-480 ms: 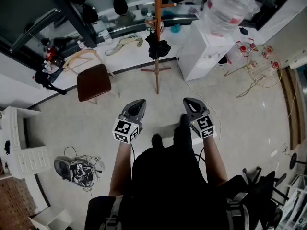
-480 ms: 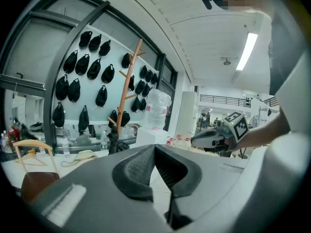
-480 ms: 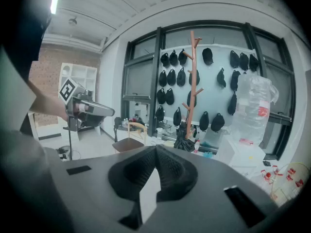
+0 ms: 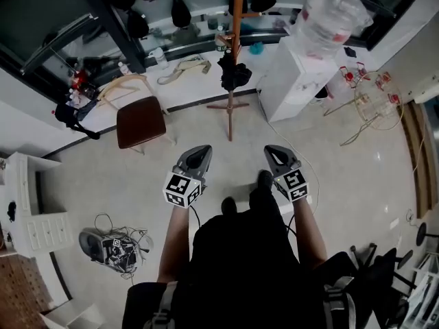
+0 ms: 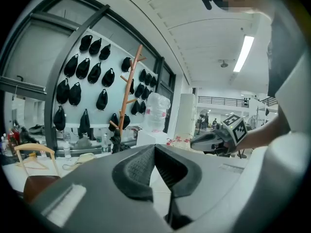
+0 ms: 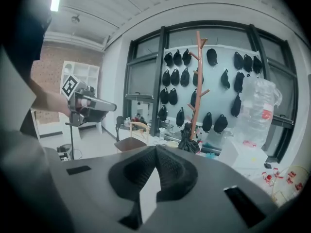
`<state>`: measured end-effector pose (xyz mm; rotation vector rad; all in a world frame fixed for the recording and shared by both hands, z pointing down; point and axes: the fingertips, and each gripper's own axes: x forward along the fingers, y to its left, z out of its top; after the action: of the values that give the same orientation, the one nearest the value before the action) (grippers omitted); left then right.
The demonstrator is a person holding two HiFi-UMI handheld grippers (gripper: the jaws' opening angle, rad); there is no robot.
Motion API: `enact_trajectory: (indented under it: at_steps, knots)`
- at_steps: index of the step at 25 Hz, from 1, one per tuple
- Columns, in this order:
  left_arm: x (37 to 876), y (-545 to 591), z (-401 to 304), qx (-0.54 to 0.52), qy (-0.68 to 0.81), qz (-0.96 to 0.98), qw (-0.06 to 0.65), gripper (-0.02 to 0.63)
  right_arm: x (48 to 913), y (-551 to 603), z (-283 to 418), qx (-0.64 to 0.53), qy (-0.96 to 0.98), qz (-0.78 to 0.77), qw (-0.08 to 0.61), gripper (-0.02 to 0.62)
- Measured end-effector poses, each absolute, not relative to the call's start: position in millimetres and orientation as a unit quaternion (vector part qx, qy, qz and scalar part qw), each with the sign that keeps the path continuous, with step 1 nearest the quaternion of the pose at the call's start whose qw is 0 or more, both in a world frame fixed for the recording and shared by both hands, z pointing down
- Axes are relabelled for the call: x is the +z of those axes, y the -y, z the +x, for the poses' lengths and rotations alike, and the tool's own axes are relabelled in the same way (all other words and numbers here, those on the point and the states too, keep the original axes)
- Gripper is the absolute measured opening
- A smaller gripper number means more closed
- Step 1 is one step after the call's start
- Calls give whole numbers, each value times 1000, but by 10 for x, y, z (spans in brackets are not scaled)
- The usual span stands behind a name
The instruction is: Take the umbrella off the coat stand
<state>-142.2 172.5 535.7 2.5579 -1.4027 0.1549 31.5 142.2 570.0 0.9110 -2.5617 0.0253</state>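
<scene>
A wooden coat stand rises ahead of me, with a folded black umbrella hanging low on it. The left gripper view shows the coat stand and umbrella left of centre; in the right gripper view the coat stand and umbrella lie right of centre. My left gripper and right gripper are held side by side well short of the stand. Both are shut, tips touching, with nothing between them. The left gripper and right gripper tips meet in their own views.
A wooden chair stands left of the stand. A white water dispenser with a large bottle is to its right. Black caps hang on the window wall behind. A wire basket and a device with cables lie on the floor.
The view has shifted a little toward the coat stand; both grippers stay shut and side by side.
</scene>
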Motion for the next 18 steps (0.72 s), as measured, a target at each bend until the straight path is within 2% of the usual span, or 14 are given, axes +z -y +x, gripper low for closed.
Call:
enact_trajectory:
  at_steps: [18]
  knots:
    - [5270, -1672, -1229, 57, 473, 874, 102, 2, 5760, -1414, 417, -22, 922, 314, 227, 3]
